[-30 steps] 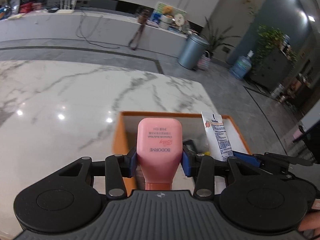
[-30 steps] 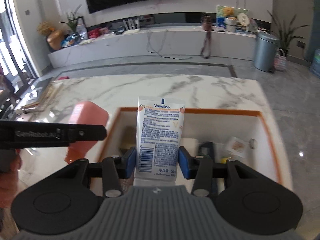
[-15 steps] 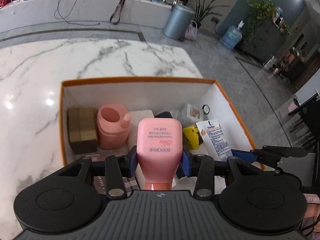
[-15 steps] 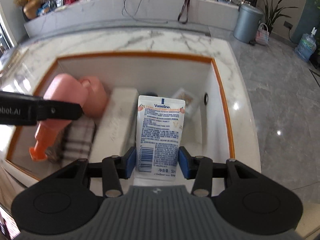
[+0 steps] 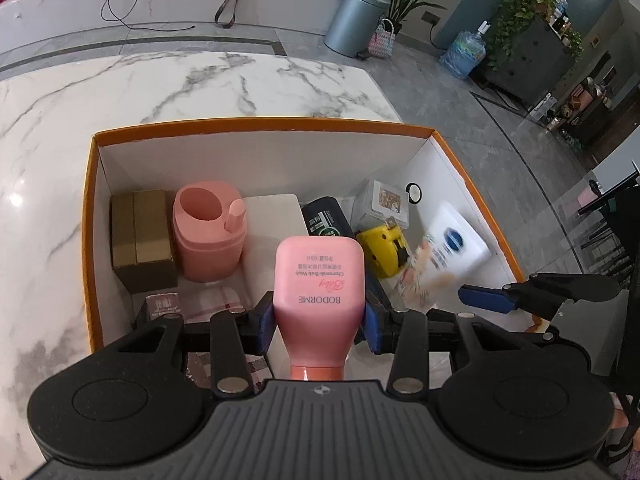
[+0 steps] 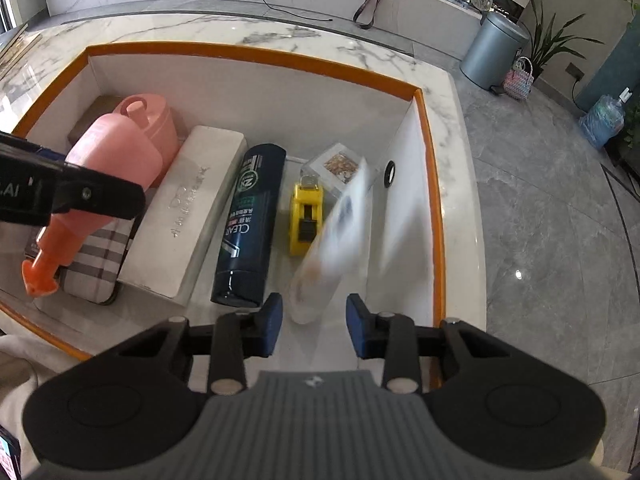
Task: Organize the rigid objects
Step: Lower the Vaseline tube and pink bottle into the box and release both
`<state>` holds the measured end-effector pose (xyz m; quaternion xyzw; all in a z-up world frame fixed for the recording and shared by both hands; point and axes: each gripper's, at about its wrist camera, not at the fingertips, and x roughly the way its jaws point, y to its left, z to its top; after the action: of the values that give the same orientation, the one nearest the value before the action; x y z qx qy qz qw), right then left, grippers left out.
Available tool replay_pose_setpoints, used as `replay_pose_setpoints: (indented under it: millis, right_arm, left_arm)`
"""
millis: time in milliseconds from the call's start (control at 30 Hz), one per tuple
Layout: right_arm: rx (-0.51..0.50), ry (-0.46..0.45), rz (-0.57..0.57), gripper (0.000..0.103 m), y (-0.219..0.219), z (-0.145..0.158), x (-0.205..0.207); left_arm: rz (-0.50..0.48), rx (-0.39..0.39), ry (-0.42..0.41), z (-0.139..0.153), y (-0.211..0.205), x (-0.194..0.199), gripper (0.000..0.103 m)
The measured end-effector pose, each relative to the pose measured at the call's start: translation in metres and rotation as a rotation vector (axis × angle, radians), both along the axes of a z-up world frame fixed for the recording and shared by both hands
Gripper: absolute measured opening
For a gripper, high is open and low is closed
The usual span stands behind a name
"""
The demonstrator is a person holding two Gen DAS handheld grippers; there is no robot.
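Note:
My left gripper (image 5: 319,320) is shut on a pink BODORME body wash bottle (image 5: 319,280), held cap-down above the orange-rimmed white box (image 5: 260,123). The bottle also shows in the right wrist view (image 6: 108,176). My right gripper (image 6: 314,330) is open over the box's right side. The white Vaseline tube (image 6: 340,232) is blurred and free of the pads, falling into the box beside the right wall; it shows in the left wrist view (image 5: 448,252) too.
The box (image 6: 256,56) holds a pink cup (image 5: 208,232), a brown carton (image 5: 140,236), a long white case (image 6: 188,208), a dark CLEAR bottle (image 6: 248,220), a yellow tape measure (image 6: 306,216), a small clear box (image 6: 340,164) and a plaid case (image 6: 96,264). Marble table (image 5: 160,84) around.
Both grippers moved over and tilted down into the box. My right gripper opened and let go of the Vaseline tube, which is dropping. The left still holds the pink bottle.

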<state>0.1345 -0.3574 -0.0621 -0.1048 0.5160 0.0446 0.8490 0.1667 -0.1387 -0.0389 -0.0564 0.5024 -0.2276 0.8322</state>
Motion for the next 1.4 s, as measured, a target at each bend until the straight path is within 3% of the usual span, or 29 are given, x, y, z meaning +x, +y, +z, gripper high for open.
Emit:
replay_pose_setpoints:
  millis: [200,433,533,733,867,1000,1167,1400]
  right_arm:
    - [0.050,-0.034,-0.017,0.032,0.001,0.004,-0.006]
    - [0.137,-0.181,-0.106,0.032,-0.001,0.013,-0.017]
    - [0.151,-0.243,-0.149,0.024,-0.004,0.015,-0.023]
    - [0.225,-0.326,-0.223,0.020,-0.020,0.022,-0.027]
    - [0.250,-0.340,-0.228,0.020,-0.024,0.024,-0.026]
    - [0.263,-0.342,-0.242,0.016,-0.029,0.025,-0.023]
    - [0.252,-0.283,-0.183,0.000,-0.035,0.025,-0.016]
    - [0.201,-0.296,-0.145,0.000,-0.049,0.033,-0.009]
  left_arm:
    - [-0.007,-0.001,0.007,0.002,-0.001,-0.002,0.049]
    - [-0.003,-0.016,0.027,-0.003,-0.007,-0.005,0.049]
    - [0.002,-0.028,0.043,-0.005,-0.008,-0.002,0.049]
    - [-0.003,-0.059,0.078,-0.011,-0.023,0.005,0.049]
    - [-0.069,-0.049,0.091,-0.012,-0.042,0.013,0.049]
    - [-0.049,-0.050,0.121,-0.017,-0.054,0.023,0.049]
    - [-0.023,-0.069,0.148,-0.024,-0.063,0.030,0.049]
    - [0.014,-0.102,0.182,-0.027,-0.077,0.035,0.049]
